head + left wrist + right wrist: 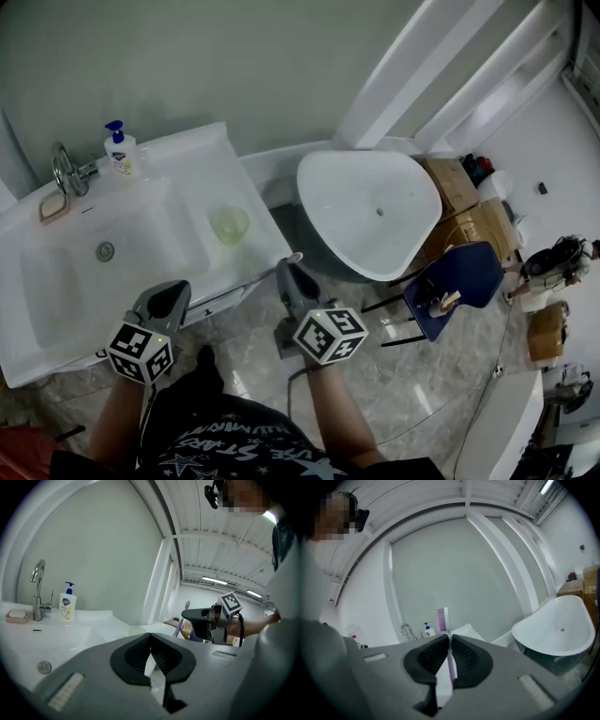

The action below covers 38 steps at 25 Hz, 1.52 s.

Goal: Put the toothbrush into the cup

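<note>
A pale green cup [230,225] stands on the white sink counter [202,155], to the right of the basin. My right gripper [287,272] hovers over the floor just off the counter's front right corner. It is shut on a toothbrush [442,619] that stands upright, its purple bristles above the pads. In the head view the toothbrush [294,257] head pokes out toward the cup. My left gripper [172,291] is at the counter's front edge, shut with nothing in it. From the left gripper view the cup [136,630] sits ahead, with the right gripper [187,615] to its right.
At the back of the counter are a faucet [64,169], a soap bottle [120,150] and a soap dish [54,208]. A white bathtub [370,211] stands to the right, with a blue chair [459,279] and cardboard boxes [455,183] beyond.
</note>
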Available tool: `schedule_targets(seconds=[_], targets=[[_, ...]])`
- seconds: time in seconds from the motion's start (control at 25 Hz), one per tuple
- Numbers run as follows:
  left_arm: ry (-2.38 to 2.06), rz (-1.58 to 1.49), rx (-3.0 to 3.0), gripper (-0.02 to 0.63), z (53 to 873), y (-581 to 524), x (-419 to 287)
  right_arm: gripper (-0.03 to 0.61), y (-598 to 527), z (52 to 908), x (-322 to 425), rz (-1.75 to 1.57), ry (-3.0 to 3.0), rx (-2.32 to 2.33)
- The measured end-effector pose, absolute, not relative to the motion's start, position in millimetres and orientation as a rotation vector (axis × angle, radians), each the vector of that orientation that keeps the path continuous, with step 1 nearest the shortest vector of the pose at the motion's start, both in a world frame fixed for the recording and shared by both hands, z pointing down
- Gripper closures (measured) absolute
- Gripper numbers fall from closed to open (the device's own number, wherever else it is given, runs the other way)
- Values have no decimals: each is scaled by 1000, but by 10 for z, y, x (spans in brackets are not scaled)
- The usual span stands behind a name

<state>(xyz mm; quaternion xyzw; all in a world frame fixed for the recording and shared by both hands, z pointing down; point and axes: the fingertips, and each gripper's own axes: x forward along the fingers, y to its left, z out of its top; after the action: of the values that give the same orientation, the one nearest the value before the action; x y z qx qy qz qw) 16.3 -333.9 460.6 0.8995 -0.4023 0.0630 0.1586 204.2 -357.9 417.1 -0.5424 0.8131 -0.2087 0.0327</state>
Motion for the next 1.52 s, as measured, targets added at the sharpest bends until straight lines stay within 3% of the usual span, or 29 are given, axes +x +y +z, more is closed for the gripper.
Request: schedule_targets(seconds=[0.36,0.6,1.4,1.52], targets=[[-1146,190,2542,604,4687,-4120,-2,552,-4528,3967,1935,-591,2467,-1646],[-1137,192,2524,604,4762,-4424,-20,552,-4941,4289,1831,-653,2495,-1666],[-1134,271,2442,604,5141,-4596,-138,549,-5174,5104,1632,-875,2581,-1636],[-1146,274,2438,604,5127,-4569,-154,502,-5157,5104,1612,-897,2604,-1608]])
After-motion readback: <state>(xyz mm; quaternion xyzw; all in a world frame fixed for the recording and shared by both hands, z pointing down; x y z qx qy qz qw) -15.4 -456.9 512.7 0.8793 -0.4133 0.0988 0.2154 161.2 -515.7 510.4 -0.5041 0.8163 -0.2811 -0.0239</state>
